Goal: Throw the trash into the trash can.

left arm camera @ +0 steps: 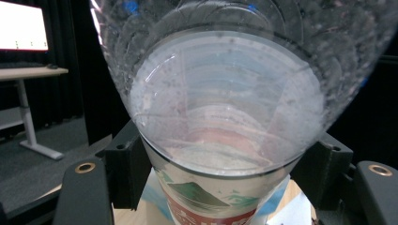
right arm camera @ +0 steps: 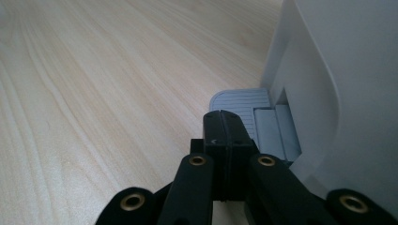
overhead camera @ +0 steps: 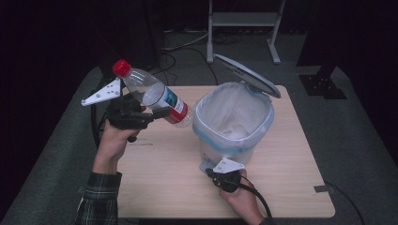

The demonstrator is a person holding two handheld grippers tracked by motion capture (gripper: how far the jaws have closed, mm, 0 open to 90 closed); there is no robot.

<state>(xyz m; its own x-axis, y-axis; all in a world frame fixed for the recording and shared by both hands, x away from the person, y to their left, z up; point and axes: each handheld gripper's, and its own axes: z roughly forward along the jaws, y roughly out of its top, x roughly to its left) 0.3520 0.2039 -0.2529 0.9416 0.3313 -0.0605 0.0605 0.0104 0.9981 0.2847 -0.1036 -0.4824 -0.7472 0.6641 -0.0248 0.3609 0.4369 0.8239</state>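
Bottle [left arm camera: 225, 117] pinched in left gripper [overhead camera: 157, 114], tilted, cap up. Right gripper [right arm camera: 224, 129], jaws pressed together, holding pedal [right arm camera: 239, 101] down; lid [overhead camera: 246, 72] open. Carry bottle over bin [overhead camera: 233, 133] rim before releasing; keep pedal pressed.

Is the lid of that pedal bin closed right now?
No, the lid stands tilted up at the back of the bin, so the white liner inside is open to view from above.

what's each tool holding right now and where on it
Left tool grips the water bottle around its labelled lower body. Right tool holds nothing, shut on the bin pedal.
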